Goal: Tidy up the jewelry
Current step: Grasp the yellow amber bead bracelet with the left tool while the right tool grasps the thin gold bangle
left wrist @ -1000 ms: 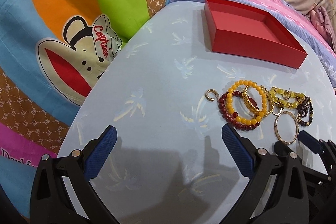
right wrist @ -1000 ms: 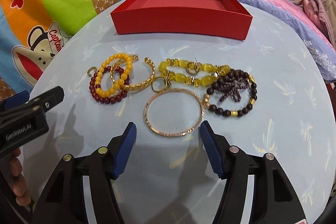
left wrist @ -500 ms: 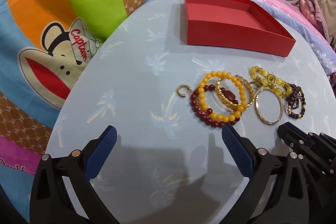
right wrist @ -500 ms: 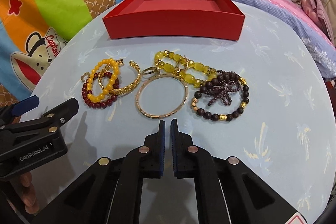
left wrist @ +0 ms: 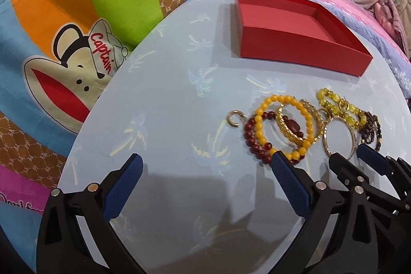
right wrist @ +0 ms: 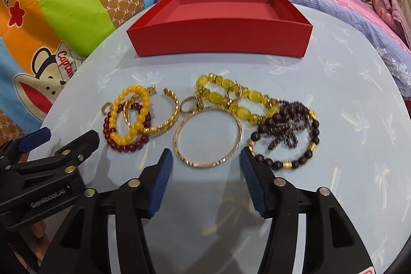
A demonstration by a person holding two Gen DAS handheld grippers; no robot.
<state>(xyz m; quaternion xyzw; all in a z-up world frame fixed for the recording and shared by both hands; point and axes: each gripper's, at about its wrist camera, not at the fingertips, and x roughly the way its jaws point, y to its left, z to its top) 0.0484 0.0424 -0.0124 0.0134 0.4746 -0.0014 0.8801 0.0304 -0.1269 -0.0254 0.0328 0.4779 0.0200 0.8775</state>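
Left wrist view: the left gripper (left wrist: 205,171) hovers wide apart before the beaded bracelets (left wrist: 280,130), red box (left wrist: 295,50) beyond. Right wrist view: the right gripper (right wrist: 205,163) spreads wide, straddling the gold bangle (right wrist: 208,138), likely lining up to grasp it

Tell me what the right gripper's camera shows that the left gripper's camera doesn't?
Only the right view shows the whole dark bead bracelet, the open gold cuff in full, and the left gripper from the side.

Only the left view shows the left gripper from behind, and the right gripper from the side.

Both show the empty red box, the thin gold bangle and the orange bead bracelet.
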